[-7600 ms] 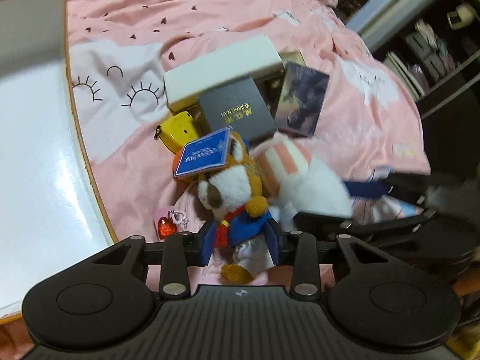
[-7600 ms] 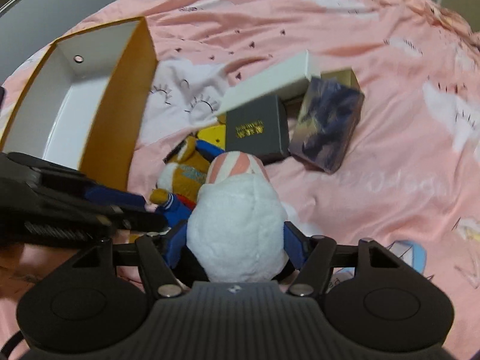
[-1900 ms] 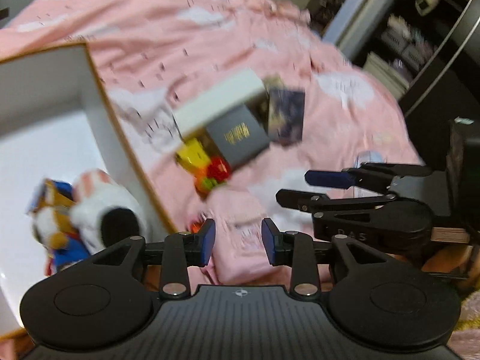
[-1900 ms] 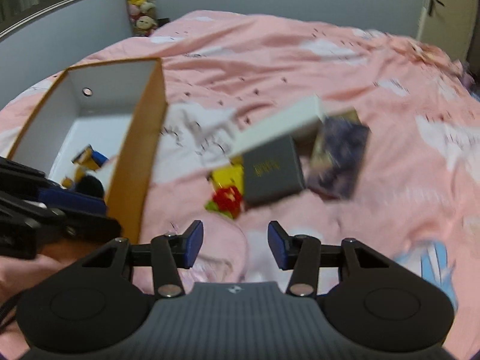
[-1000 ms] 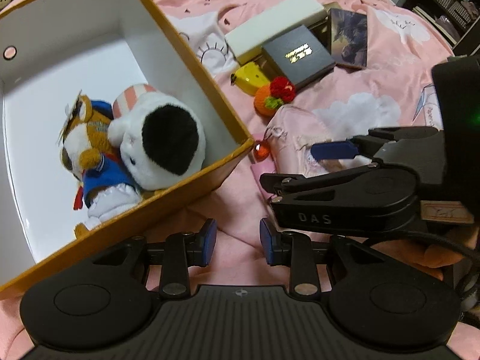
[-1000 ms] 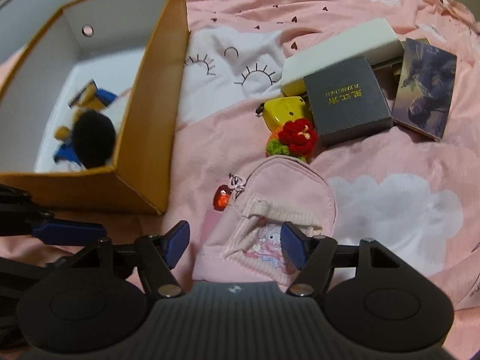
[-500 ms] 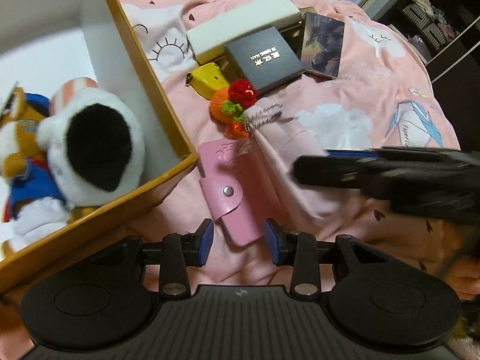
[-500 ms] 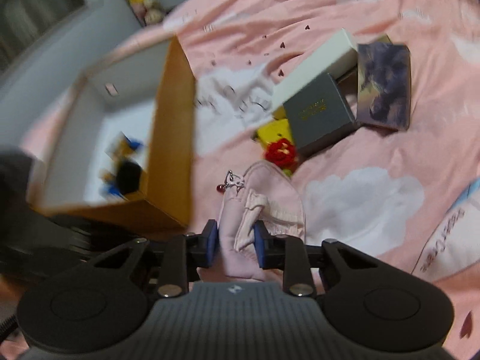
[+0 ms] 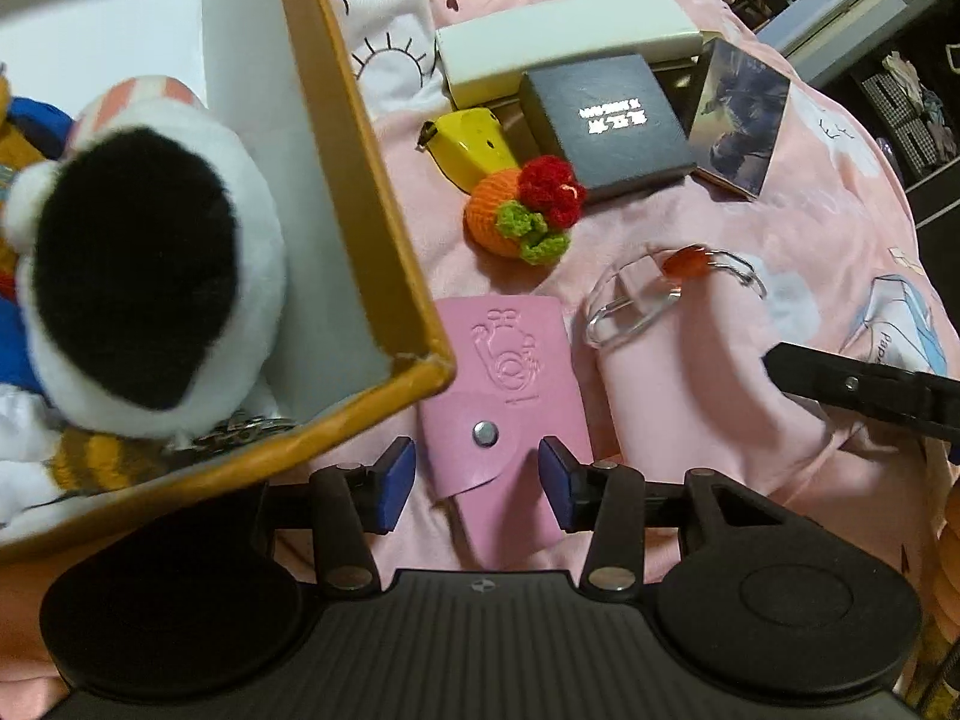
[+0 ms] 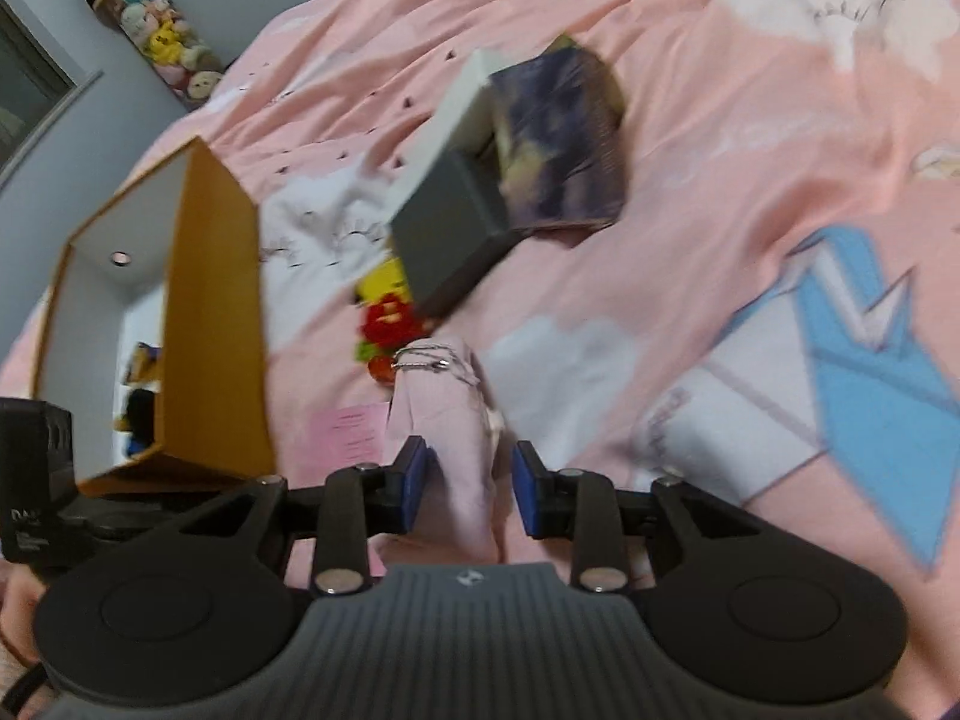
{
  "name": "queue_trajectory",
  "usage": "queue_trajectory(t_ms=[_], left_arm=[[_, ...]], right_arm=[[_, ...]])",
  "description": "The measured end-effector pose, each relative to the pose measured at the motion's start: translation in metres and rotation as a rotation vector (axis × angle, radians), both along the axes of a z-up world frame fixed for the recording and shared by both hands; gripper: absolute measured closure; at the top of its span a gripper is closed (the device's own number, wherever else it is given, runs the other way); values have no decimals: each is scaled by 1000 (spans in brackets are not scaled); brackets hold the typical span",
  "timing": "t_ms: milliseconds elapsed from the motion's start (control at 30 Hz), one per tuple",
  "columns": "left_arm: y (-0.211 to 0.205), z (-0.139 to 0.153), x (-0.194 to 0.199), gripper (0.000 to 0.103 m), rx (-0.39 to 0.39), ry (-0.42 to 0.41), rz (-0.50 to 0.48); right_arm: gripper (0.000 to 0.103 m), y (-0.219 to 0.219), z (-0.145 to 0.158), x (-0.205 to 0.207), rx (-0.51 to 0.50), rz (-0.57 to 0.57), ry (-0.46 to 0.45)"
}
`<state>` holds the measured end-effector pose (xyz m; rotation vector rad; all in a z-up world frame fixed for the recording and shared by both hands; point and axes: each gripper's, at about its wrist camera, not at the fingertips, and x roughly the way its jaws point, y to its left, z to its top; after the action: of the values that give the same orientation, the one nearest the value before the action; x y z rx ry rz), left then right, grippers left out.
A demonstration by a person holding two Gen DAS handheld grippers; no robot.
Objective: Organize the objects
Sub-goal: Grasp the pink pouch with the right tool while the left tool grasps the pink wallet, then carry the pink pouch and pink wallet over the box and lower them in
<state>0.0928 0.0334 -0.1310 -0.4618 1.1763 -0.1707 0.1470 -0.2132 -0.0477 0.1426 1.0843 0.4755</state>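
- Now left gripper (image 9: 474,483) jaws, just been opening, straddle pink wallet (image 9: 501,396), pads clear of it.
- Right gripper (image 10: 465,489) pinches pink pouch (image 10: 447,420), jaws easing slightly apart.

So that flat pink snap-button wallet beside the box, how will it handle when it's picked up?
The flat pink snap-button wallet looks thin and soft, so it probably bends and weighs little. Its smooth surface may slip between the jaws. The snap looks closed, so it likely stays shut.

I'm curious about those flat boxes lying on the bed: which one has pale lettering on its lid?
The dark grey square box. The long white box behind it is plain, and the box beside it carries a dark picture instead.
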Motion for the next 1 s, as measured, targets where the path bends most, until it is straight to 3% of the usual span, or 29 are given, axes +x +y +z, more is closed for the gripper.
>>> queue_trajectory(t_ms=[133, 200, 367, 533, 700, 767, 1000], left_arm=[[-4, -5, 0, 55, -15, -20, 16], [-5, 2, -4, 67, -1, -54, 16], [-10, 23, -12, 73, -9, -128, -9], [-13, 24, -7, 74, -19, -116, -3], [-11, 18, -2, 74, -56, -92, 18], [-13, 18, -1, 74, -67, -90, 16], [-21, 20, 1, 78, -19, -86, 4]], right_arm=[[71, -8, -3, 7, 22, 24, 6], [69, -8, -2, 7, 31, 36, 1], [59, -4, 4, 7, 37, 53, 1], [44, 10, 10, 9, 12, 88, 6], [47, 25, -2, 14, -82, 121, 19], [56, 25, -6, 15, -90, 127, 26], [68, 21, -8, 11, -96, 130, 17]])
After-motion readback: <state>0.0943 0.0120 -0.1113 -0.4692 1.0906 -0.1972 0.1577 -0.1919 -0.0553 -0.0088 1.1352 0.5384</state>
